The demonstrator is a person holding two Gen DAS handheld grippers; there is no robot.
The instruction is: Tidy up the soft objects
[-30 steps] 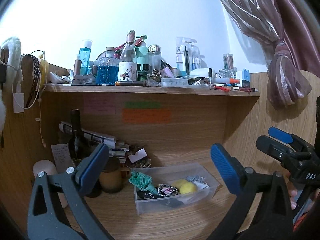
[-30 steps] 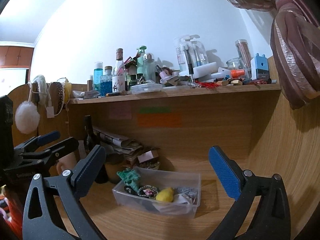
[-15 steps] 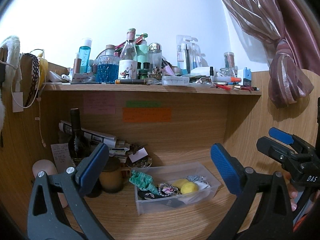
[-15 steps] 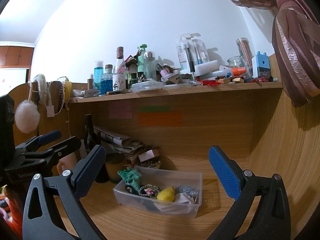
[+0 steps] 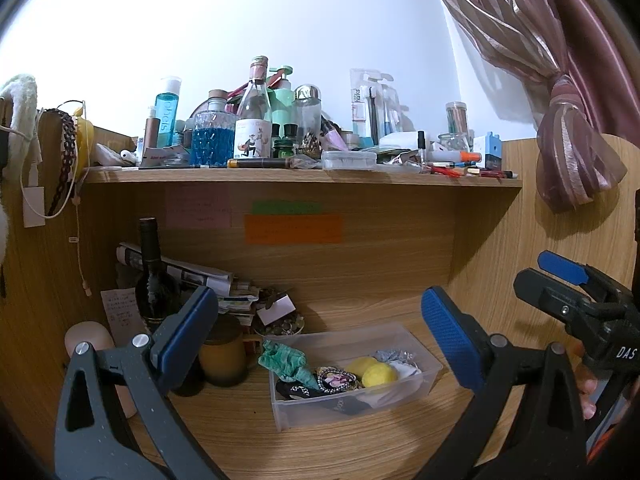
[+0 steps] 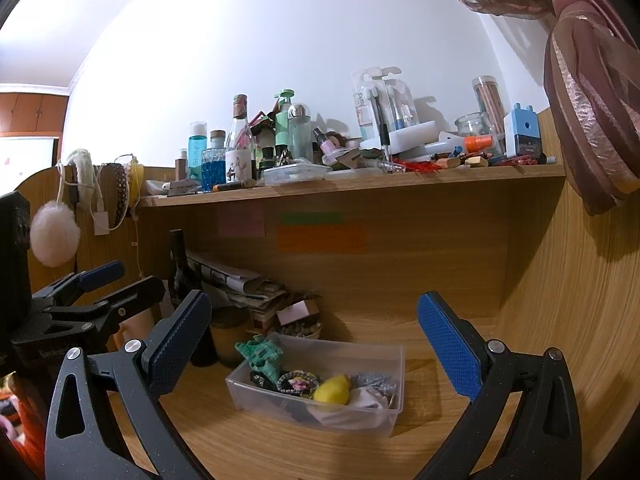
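Note:
A clear plastic box [image 5: 304, 408] [image 6: 280, 404] sits on the wooden desk under a shelf. It holds a green scrunchie [image 5: 284, 362] [image 6: 260, 356], a yellow soft ball [image 5: 378, 374] [image 6: 332, 392], a round patterned piece [image 5: 336, 380] [image 6: 296, 382] and white cloth [image 6: 360, 404]. My left gripper [image 5: 318, 336] is open above the box's near side with nothing between its fingers. My right gripper [image 6: 312, 340] is also open and empty, framing the box from the right. Each gripper shows at the edge of the other's view: the right gripper [image 5: 552, 276] and the left gripper [image 6: 136, 276].
A crowded shelf [image 5: 304, 176] of bottles and jars runs above. A dark wine bottle [image 5: 150, 272], a brown cup [image 5: 222, 356], stacked papers [image 5: 200, 276] and a small bowl [image 5: 280, 326] stand left of the box. A tied curtain [image 5: 572, 152] hangs right; fluffy earmuffs [image 6: 54, 232] hang left.
Nothing has been taken or let go. Both grippers stay open, and the views have only drifted slightly.

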